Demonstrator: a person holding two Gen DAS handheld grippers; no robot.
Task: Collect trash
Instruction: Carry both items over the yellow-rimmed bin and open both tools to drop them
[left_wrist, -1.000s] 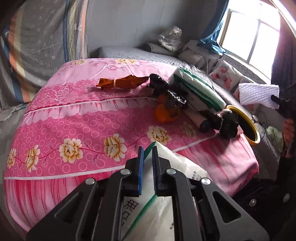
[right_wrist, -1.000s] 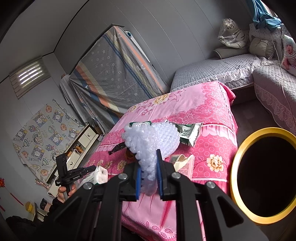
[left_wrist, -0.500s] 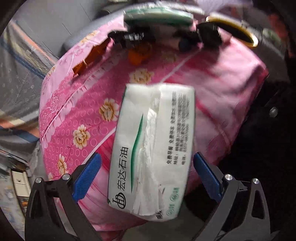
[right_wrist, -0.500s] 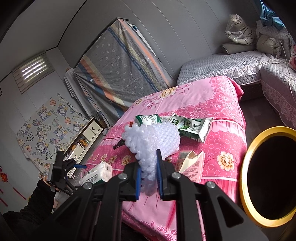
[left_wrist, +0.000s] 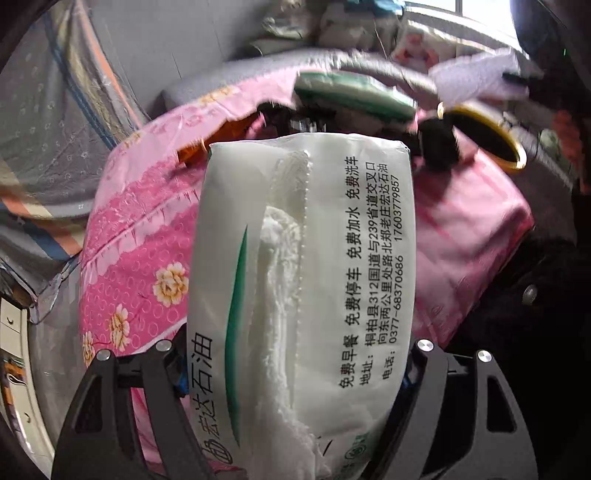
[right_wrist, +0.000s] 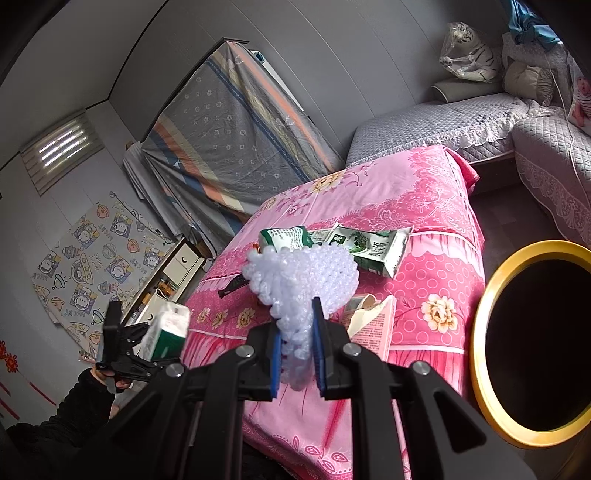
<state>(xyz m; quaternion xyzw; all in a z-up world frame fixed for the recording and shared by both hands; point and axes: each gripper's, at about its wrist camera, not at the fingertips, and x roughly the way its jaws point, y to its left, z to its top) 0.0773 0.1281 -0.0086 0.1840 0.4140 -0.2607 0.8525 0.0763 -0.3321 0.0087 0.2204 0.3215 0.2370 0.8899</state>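
The left gripper (left_wrist: 295, 373) has just been closing and now clamps a white tissue pack (left_wrist: 306, 258) — it fills the frame's centre. In the right view, the right gripper (right_wrist: 297, 350) is shut on a wad of bubble wrap (right_wrist: 299, 280), lower centre — the yellow-rimmed bin (right_wrist: 480, 332) sits at far right.

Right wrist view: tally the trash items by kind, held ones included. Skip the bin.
Bubble wrap: 1
Tissue pack: 1
Green-and-white cartons: 2
Torn printed carton: 1
Black item: 1
Total: 6 visible; the bubble wrap may hide more behind it.
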